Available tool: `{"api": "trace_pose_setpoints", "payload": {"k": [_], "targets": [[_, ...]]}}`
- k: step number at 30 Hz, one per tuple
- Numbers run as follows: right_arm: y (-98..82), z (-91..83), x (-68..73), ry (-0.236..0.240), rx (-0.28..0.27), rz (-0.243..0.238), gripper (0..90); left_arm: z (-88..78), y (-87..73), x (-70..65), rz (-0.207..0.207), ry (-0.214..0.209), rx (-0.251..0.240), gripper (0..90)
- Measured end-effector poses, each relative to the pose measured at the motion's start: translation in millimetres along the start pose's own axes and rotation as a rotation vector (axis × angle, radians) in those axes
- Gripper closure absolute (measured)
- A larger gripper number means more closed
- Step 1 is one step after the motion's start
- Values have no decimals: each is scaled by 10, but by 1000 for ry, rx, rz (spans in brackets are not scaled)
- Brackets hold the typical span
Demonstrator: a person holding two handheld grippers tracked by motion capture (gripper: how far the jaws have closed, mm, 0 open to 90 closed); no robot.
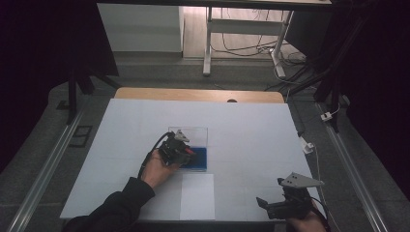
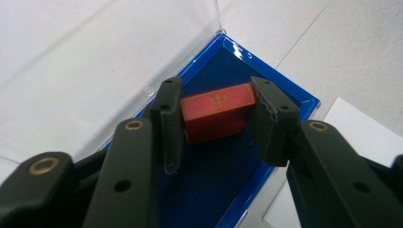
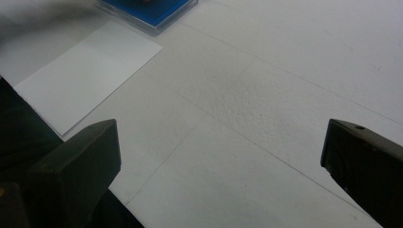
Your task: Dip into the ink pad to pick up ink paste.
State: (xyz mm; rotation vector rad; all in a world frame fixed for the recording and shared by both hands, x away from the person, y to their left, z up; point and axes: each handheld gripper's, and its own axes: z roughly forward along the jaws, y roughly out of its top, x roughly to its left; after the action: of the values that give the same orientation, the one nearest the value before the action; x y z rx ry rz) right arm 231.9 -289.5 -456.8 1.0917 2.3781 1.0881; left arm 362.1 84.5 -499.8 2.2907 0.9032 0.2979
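Near the middle of the counter (image 1: 145,121), a little toward its left half, the left gripper (image 2: 216,121) reaches down into a shallow case with a blue velvet lining (image 2: 214,190) and a clear lid (image 1: 193,133) standing open behind it. Its jaws are clamped on the two short ends of a red stamp block (image 2: 216,111) bearing a gold character on its upper face; the block sits in the far part of the tray, close to the corner where the blue rim (image 2: 285,90) turns. In the gripper's own view the hold looks square, both pads flat on the ends, though whether the block rests on the velvet or hangs just clear of it I cannot tell. By my reading the step in hand is either seating the stamp in its tray or lifting it out, and both call for the same care: keep the wrist level so the block does not twist between the pads, travel straight up or down, and stay off the blue rim and the open lid, which would tip easily. A white sheet of paper (image 1: 197,195) lies at the counter's near edge, just in front of the case. Toward the near right corner the right gripper (image 3: 221,156) hovers released, jaws wide apart over bare surface, holding nothing
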Motion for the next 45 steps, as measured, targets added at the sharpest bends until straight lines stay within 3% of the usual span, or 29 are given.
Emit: {"api": "trace_pose_setpoints", "payload": {"k": [3,8,13,18,21,24,34,42,45], "targets": [[1,2,4,-1,1,-1,0,1,-2,-40,15,22,0,587],[0,0,1,-2,0,0,0,3,-19,50,-30,-29,-12,586],[0,1,1,-1,1,0,0,4,-20,30,-31,-17,-13,586],[0,-3,1,-3,1,-1,0,-1,-36,59,-37,-35,-24,584],[-1,-5,-2,-3,-1,0,0,-5,-39,35,-18,-21,-26,583],[-2,-6,-1,-3,-1,-2,0,-17,-21,70,-50,-40,-18,581],[-3,-14,4,-3,-7,-7,0,-359,-96,257,-114,-61,-95,580],[-1,-13,16,-4,-8,-19,0,-271,-104,126,-47,-42,-46,579],[-1,-14,10,-2,-10,-14,0,-207,-109,103,-45,-44,-32,580]]}}
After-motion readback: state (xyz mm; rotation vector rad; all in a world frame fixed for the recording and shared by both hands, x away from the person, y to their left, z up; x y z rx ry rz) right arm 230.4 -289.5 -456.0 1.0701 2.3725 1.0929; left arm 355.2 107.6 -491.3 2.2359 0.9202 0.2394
